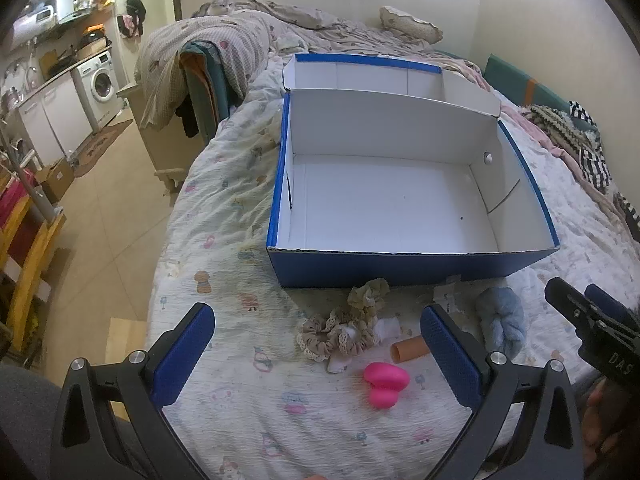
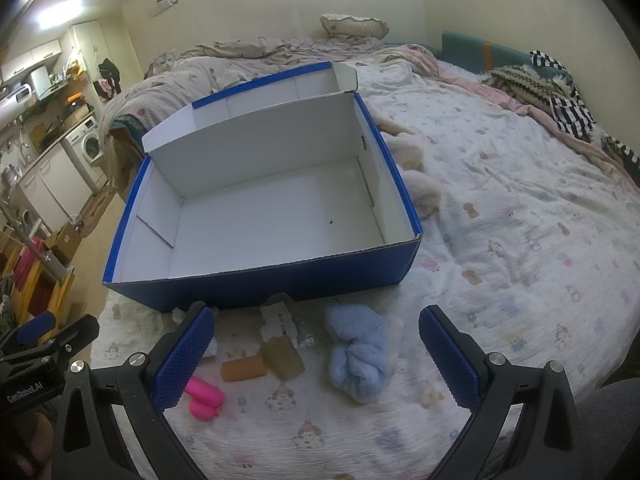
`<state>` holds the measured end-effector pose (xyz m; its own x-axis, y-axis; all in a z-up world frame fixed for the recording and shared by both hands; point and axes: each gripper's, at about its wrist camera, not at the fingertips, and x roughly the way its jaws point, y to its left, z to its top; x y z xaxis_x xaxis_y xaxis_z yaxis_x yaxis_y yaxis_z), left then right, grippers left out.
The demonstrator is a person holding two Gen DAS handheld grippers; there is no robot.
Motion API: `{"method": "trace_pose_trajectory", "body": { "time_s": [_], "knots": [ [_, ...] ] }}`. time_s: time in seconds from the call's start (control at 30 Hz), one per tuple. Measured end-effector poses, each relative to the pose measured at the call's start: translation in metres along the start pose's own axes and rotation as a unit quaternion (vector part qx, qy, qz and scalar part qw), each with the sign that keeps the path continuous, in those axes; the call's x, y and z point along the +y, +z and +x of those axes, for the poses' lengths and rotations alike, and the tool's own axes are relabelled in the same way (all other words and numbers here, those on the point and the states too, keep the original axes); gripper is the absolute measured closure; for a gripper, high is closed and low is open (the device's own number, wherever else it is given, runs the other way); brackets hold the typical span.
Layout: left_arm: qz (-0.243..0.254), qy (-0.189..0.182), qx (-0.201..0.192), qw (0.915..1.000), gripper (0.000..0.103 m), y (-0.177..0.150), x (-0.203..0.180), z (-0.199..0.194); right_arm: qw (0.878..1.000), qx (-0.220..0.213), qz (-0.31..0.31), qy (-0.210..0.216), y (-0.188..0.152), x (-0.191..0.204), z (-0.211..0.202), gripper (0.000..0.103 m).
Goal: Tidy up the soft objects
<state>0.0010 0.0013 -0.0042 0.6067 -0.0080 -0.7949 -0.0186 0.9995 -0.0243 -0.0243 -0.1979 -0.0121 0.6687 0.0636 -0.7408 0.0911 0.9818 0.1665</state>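
We log a blue cardboard box with a white interior [image 1: 384, 204] sitting on the printed white bedspread [image 1: 224, 216], lid flap standing up at the far side. Its near wall fronts a loose row of soft items: a beige lace-trimmed scrunchie [image 1: 336, 334], an olive-green scrunchie [image 1: 368, 294] just behind it near the box wall, a pale blue fluffy cloth bundle [image 2: 360, 354], an orange foam cylinder [image 2: 243, 368], a tan sponge wedge [image 2: 285, 356] touching the cylinder's end, and a bright pink rounded makeup sponge [image 1: 385, 383] nearest us. A white labelled packet [image 2: 278, 322] lies between the wedge and the box.

The left gripper [image 1: 318, 354] has its fingers spread wide, holding nothing; the right gripper [image 2: 316, 354] likewise. Both hover over the items, apart from them.

Left of the box the bed edge drops to tiled floor [image 1: 116, 216]; right of it lies open bedding, with cream plush fabric [image 2: 416, 176], possibly a toy, against the box's right wall.

The cylinder's long axis runs left-right, parallel to the near wall. The blue bundle runs lengthwise toward the box.
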Motion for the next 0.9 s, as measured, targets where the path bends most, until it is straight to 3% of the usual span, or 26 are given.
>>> {"method": "trace_pose_trajectory", "body": {
  "time_s": [0.9],
  "knots": [
    [0.0,-0.002,-0.003,1.0,0.0,0.0019,-0.002,-0.0044,1.0,-0.001,0.001,0.0,0.002,0.001,-0.0007,0.0]
  ]
}}
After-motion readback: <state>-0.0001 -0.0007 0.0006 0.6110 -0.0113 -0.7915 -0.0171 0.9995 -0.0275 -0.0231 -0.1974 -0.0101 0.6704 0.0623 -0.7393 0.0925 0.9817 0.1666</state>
